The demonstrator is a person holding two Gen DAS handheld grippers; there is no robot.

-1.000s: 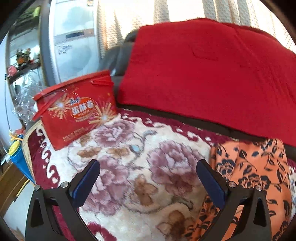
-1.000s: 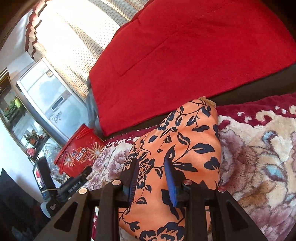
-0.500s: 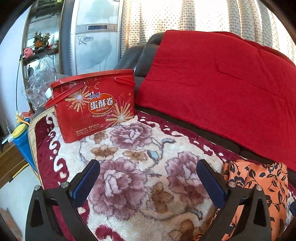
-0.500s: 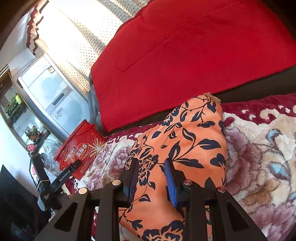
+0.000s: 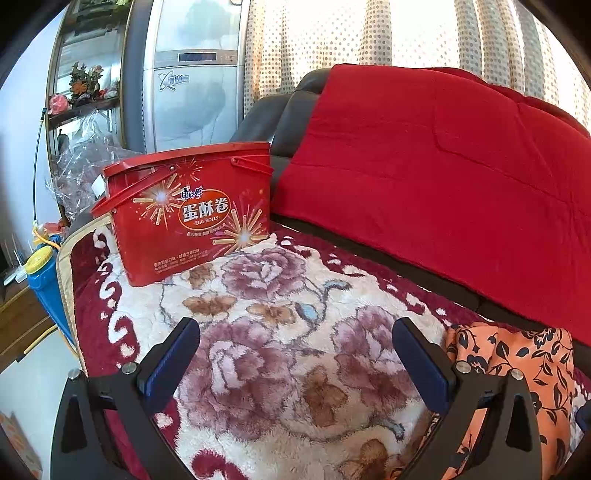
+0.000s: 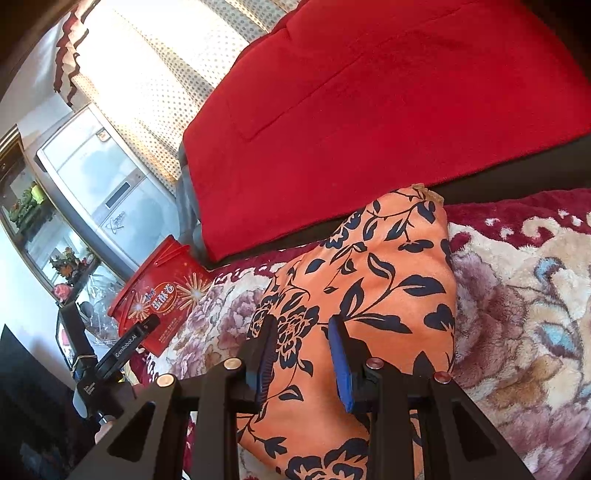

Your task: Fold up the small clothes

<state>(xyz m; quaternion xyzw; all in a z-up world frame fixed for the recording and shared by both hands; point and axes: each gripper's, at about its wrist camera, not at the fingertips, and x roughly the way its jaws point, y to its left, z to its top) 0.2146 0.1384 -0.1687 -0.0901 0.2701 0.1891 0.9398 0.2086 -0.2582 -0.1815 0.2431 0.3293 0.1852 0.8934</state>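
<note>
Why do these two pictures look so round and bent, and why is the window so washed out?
Left wrist view: the fisheye lens bows the silver fridge and leaves black corners; the dotted curtain glares white with backlight. Right wrist view: same rounding, tilted; the curtain blows out, while the orange floral garment stays sharp and evenly lit.

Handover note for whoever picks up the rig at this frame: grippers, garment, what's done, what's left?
Left gripper: open, empty, over the floral blanket, beside the garment.
Right gripper: jaws partly open over the orange garment; no fabric visibly pinched.
Garment lies on the blanket against the sofa back, looks at least partly folded.
Red tin stands at the blanket's far end.
Left: check the fold, finish it if needed.
</note>
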